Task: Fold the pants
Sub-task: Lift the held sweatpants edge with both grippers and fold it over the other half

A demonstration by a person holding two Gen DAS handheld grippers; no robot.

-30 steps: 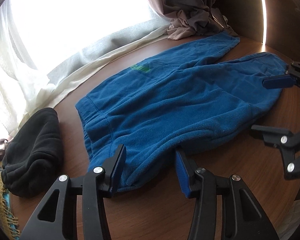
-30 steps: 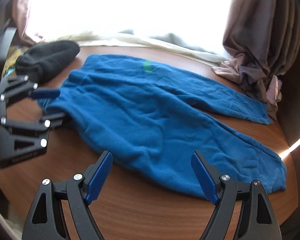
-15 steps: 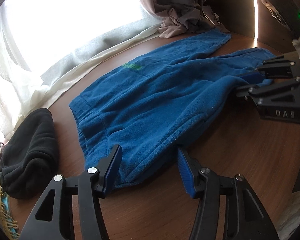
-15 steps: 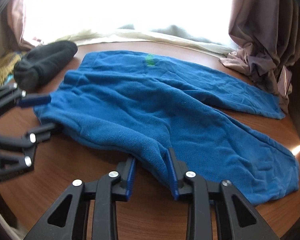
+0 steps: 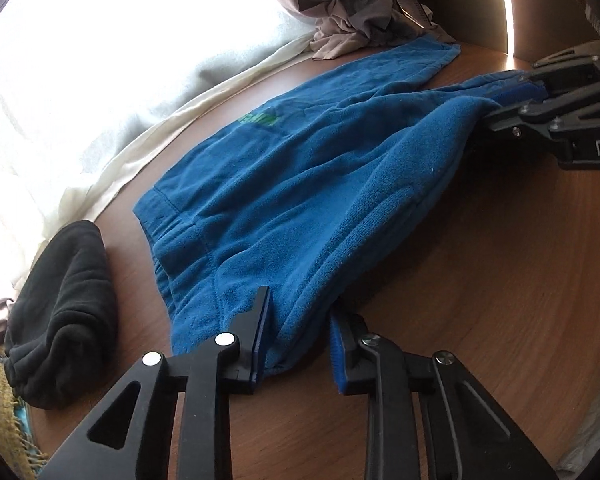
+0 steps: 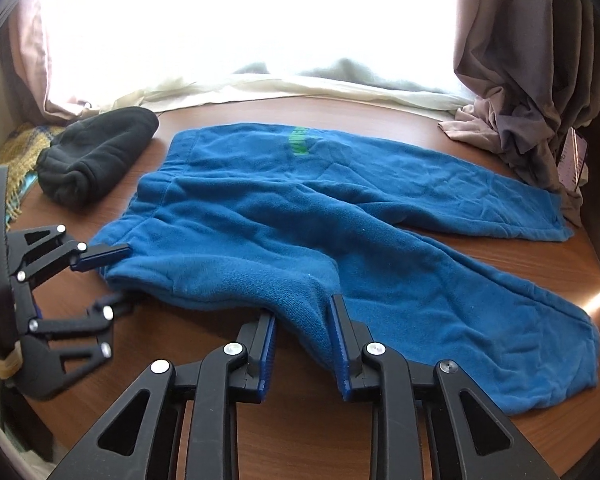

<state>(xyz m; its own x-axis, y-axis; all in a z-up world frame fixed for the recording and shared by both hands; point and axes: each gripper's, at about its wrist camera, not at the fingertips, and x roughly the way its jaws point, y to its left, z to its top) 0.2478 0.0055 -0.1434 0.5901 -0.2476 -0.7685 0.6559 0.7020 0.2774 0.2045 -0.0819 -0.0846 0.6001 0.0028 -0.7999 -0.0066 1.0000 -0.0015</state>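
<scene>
Blue fleece pants (image 5: pixel 300 180) lie spread on the brown wooden table (image 5: pixel 480 280), waistband to the left and legs to the right. My left gripper (image 5: pixel 300 308) has its jaws closing on the near waistband corner, with a bunch of fleece pinched between the pads. In the right wrist view it (image 6: pixel 120 276) holds that same corner at the left. My right gripper (image 6: pixel 302 312) is closing on the near edge of the pants (image 6: pixel 340 208) around the crotch, and a ridge of fabric stands up between its pads. The left wrist view shows it (image 5: pixel 508 104) at the far right.
A rolled black garment (image 6: pixel 96 156) lies left of the waistband, also visible in the left wrist view (image 5: pixel 68 312). Brown curtains (image 6: pixel 520 80) bunch onto the table at the far leg's end. White sheer cloth (image 5: pixel 120 140) lines the window side. Yellow woven fabric (image 6: pixel 16 148) sits at the left edge.
Both grippers have gone from wide open to pinching the near edge of the pants. The right one moved in to the fabric and a ridge has risen between its pads.
</scene>
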